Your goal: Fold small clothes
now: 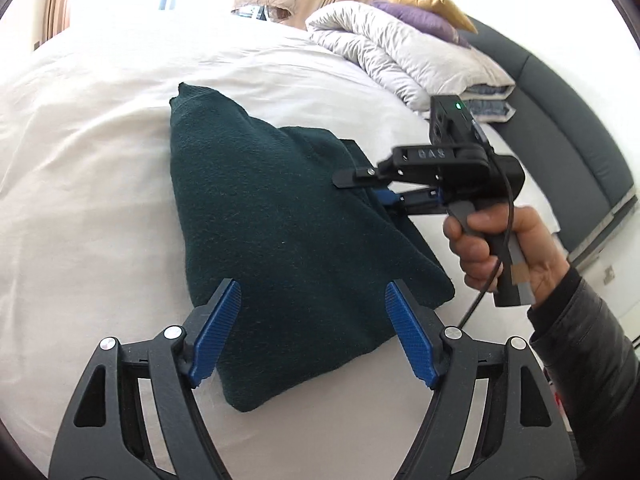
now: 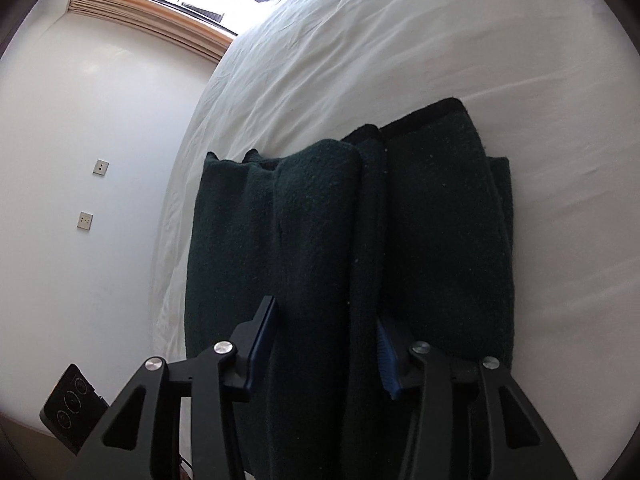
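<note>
Two tools at folded green garment (image 1: 280, 216): left (image 1: 312, 328) above near edge, right (image 2: 324, 344) straddling fold.

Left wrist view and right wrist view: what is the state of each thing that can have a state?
Green garment: folded, lying on the bed.
Left claw: open, nothing between its pads.
Right claw: astride a fold of the garment; grip cannot be told.
White duvet: folded, at the bed's head.
Light on the right claw: lit green.
</note>
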A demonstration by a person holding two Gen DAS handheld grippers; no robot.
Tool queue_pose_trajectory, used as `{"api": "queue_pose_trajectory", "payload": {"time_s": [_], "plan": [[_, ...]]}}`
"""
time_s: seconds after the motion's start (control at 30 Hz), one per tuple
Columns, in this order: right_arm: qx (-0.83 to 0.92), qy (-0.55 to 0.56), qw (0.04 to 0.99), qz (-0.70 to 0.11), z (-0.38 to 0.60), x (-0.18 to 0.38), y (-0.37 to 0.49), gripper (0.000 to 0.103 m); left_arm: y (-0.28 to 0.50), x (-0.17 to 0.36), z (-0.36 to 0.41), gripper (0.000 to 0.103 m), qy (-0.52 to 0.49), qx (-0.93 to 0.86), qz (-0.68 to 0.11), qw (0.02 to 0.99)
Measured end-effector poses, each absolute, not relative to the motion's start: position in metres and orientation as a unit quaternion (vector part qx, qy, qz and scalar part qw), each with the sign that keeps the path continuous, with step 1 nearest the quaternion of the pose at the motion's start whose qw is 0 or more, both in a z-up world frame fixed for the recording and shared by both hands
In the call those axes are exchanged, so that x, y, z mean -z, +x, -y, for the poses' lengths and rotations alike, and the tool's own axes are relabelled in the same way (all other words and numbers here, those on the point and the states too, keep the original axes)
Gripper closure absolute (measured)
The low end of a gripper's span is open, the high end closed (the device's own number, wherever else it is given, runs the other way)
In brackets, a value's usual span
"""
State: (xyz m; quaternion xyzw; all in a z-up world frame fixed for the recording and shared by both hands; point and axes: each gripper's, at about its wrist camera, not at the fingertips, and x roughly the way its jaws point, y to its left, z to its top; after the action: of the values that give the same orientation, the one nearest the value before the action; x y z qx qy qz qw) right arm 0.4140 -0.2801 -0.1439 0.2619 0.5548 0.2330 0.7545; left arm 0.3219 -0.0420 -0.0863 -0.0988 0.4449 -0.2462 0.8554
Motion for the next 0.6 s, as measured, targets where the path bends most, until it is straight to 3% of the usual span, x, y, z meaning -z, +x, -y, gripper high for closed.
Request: {"api": "queue_pose_trajectory", "payload": {"time_s": [0.27, 0.37, 0.43, 0.6], "plan": [[-0.212, 0.223, 0.78, -0.545, 0.276, 0.136, 0.402, 0.059, 0.345, 0.102, 0.03, 0.029, -0.115, 0.214, -0.435, 0.867], [-0.207, 0.197, 0.79, -0.543, 0.268, 0.136, 0.403, 0.072, 0.355, 0.105, 0.029, 0.029, -0.122, 0.206, -0.439, 0.866], [-0.198, 0.185, 0.801, -0.534, 0.267, 0.134, 0.401, 0.087, 0.362, 0.11, 0.029, 0.029, -0.119, 0.202, -0.441, 0.866], [-0.18, 0.204, 0.815, -0.511, 0.279, 0.13, 0.395, 0.091, 0.373, 0.119, 0.032, 0.029, -0.13, 0.198, -0.451, 0.861]]}}
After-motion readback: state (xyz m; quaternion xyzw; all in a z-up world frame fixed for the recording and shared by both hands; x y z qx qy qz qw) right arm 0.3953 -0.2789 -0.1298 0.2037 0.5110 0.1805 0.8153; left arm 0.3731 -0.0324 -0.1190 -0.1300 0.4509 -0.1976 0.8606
